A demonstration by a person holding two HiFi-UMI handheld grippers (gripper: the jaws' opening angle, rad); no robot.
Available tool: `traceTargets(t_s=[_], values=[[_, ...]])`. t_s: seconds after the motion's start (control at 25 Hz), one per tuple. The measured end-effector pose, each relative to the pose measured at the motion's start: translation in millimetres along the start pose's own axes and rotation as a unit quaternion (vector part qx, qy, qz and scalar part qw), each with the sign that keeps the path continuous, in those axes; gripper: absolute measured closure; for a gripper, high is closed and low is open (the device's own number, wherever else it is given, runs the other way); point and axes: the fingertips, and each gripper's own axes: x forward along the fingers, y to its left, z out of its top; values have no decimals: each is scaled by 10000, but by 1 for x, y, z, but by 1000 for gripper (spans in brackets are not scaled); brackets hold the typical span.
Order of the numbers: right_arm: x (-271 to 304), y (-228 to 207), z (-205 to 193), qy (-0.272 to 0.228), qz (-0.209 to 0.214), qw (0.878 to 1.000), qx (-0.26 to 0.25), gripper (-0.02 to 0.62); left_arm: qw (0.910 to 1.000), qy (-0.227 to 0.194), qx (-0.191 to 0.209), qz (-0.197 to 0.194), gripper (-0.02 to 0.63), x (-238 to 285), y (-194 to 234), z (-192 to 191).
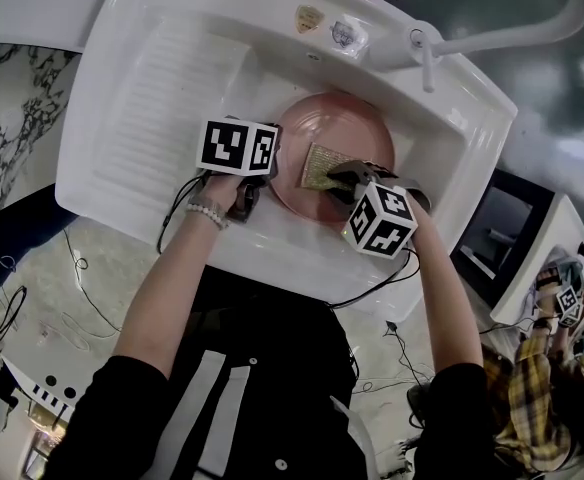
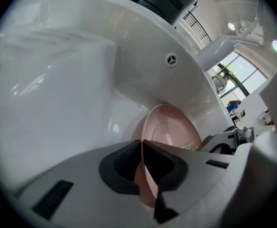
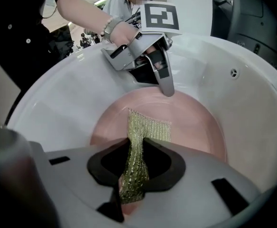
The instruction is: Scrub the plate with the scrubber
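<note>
A pink plate (image 1: 347, 133) lies in the basin of a white sink (image 1: 172, 98). My left gripper (image 1: 272, 160) is shut on the plate's left rim; in the left gripper view the thin pink edge (image 2: 145, 175) runs between the dark pads. My right gripper (image 1: 344, 183) is shut on a yellow-green mesh scrubber (image 1: 322, 166), which lies flat on the plate's middle. In the right gripper view the scrubber (image 3: 136, 153) rises from between the pads onto the plate (image 3: 195, 122), and the left gripper (image 3: 167, 90) pinches the far rim.
The sink has a ribbed drainboard (image 1: 162, 88) on the left and a white faucet (image 1: 532, 28) at the back right. A drain overflow hole (image 2: 171, 59) sits in the basin wall. Cables (image 1: 177, 208) hang over the front edge. Another person in a plaid sleeve (image 1: 532, 388) stands at right.
</note>
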Motion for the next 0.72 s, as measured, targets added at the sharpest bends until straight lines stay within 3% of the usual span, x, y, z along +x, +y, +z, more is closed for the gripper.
traceTargets(t_s=[0.32,0.56,0.64,0.72], values=[[-4,44,9,-189,1091,9931,389,515,10000,-4,3,11,594,1,1,0],[-20,72,25,-597,1897,9761,878,515,10000,-12,6,18,594,1,1,0],[-29,72,30,-739,1987,9721,1003,515,10000,-10,4,17,594,1,1,0],[-35,63,32,-818,1717,9779,866,515,10000,-10,2,16,593,1,1,0]])
